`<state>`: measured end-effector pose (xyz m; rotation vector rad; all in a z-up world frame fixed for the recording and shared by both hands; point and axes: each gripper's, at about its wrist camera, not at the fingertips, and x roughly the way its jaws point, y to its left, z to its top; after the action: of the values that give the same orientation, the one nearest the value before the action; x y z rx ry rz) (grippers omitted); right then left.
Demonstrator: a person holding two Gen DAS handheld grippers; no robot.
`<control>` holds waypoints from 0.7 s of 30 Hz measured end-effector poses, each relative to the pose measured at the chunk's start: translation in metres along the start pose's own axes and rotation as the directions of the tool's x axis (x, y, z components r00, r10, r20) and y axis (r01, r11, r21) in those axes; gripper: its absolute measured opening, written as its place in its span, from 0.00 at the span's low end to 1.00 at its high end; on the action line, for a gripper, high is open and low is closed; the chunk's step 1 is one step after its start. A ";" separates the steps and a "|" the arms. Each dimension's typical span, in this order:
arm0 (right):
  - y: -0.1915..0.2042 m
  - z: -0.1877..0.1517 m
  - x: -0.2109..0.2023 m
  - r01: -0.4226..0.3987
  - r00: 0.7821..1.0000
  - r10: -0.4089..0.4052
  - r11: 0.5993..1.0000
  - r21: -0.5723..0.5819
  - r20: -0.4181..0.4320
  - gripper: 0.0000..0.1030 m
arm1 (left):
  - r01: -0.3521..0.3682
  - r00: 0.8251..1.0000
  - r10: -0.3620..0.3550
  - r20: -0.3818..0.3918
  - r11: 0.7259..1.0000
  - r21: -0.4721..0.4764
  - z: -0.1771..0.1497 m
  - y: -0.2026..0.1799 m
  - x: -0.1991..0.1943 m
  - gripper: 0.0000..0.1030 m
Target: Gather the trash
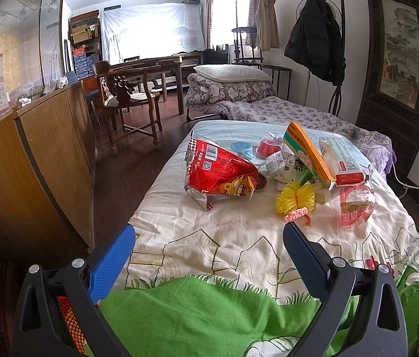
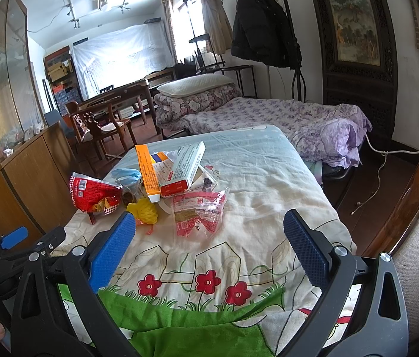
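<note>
A pile of trash lies on the quilted bed [image 1: 209,238]: a red crisp bag [image 1: 218,172], an orange box [image 1: 307,151], a white-and-red box [image 1: 343,160], a clear red-printed wrapper [image 1: 355,205], a yellow tassel [image 1: 295,199], a red cup [image 1: 268,148] and a blue mask [image 1: 242,148]. My left gripper [image 1: 209,238] hovers open just short of the pile, nothing between its blue pads. In the right wrist view the crisp bag [image 2: 96,193], orange box [image 2: 147,172], white box [image 2: 184,163] and wrapper [image 2: 199,211] lie ahead-left. My right gripper [image 2: 209,232] is open and empty, with the left gripper [image 2: 16,238] beside it.
A wooden cabinet [image 1: 31,163] runs along the left of the bed. A second bed with a floral quilt [image 1: 257,107] and pillow lies beyond. A wooden chair [image 1: 129,98] and table stand farther back. A coat rack with a black jacket [image 1: 316,38] stands at right. A white cable [image 2: 373,184] trails across the floor.
</note>
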<state>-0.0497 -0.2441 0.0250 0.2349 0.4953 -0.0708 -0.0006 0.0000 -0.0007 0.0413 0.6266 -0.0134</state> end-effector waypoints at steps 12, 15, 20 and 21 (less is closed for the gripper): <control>-0.004 -0.001 0.002 -0.012 1.000 0.012 1.000 0.025 -0.010 0.93 | 0.094 0.986 -0.108 -0.131 0.990 -0.104 0.011 0.021 0.036 0.94; -0.006 -0.002 0.005 -0.028 0.999 0.030 0.998 0.051 -0.026 0.93 | 0.118 0.951 -0.173 -0.256 0.969 -0.218 0.013 0.038 0.055 0.94; 0.000 -0.004 0.009 -0.049 0.998 0.052 0.996 0.074 -0.047 0.93 | 0.040 0.956 -0.085 -0.280 0.986 -0.162 0.021 0.037 0.063 0.94; 0.003 -0.005 0.009 -0.052 0.997 0.055 0.996 0.073 -0.046 0.93 | 0.016 0.967 -0.050 -0.251 0.991 -0.134 0.027 0.034 0.061 0.94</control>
<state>-0.0437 -0.2400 0.0176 0.3208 0.5346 -0.0307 0.0649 0.0327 -0.0136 -0.0965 0.8837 0.0007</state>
